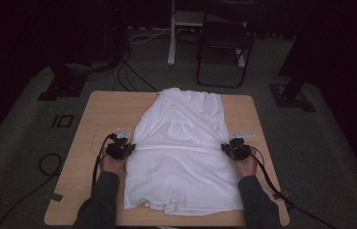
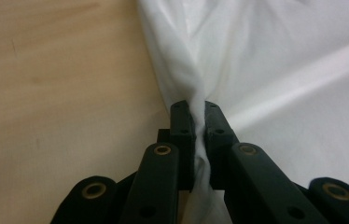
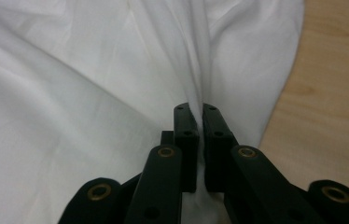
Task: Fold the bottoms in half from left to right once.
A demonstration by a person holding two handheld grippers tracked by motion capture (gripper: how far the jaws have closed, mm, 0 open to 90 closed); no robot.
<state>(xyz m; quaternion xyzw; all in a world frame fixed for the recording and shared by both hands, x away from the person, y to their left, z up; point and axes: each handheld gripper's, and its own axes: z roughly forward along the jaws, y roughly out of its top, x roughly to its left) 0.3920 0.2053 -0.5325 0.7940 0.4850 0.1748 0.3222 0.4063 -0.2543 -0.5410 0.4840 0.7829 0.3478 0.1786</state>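
A white garment (image 1: 181, 148) lies spread along the middle of the wooden table (image 1: 100, 114), reaching from the far edge almost to the near one. My left gripper (image 1: 128, 149) sits at its left edge, jaws shut on a pinched fold of the white cloth (image 2: 275, 93) that runs between the pads (image 2: 183, 126). At the opposite edge my right gripper (image 1: 226, 148) is shut on a fold of the same cloth (image 3: 93, 93), which bunches between its pads (image 3: 215, 126). A taut crease runs across the garment between the two grippers.
Bare table wood (image 2: 60, 93) lies left of the garment and also to its right (image 3: 336, 84). Beyond the table stand a dark folding chair (image 1: 224, 47), a white post (image 1: 171, 33), dark stand feet (image 1: 62, 86) and cables (image 1: 47, 164) on the grey floor.
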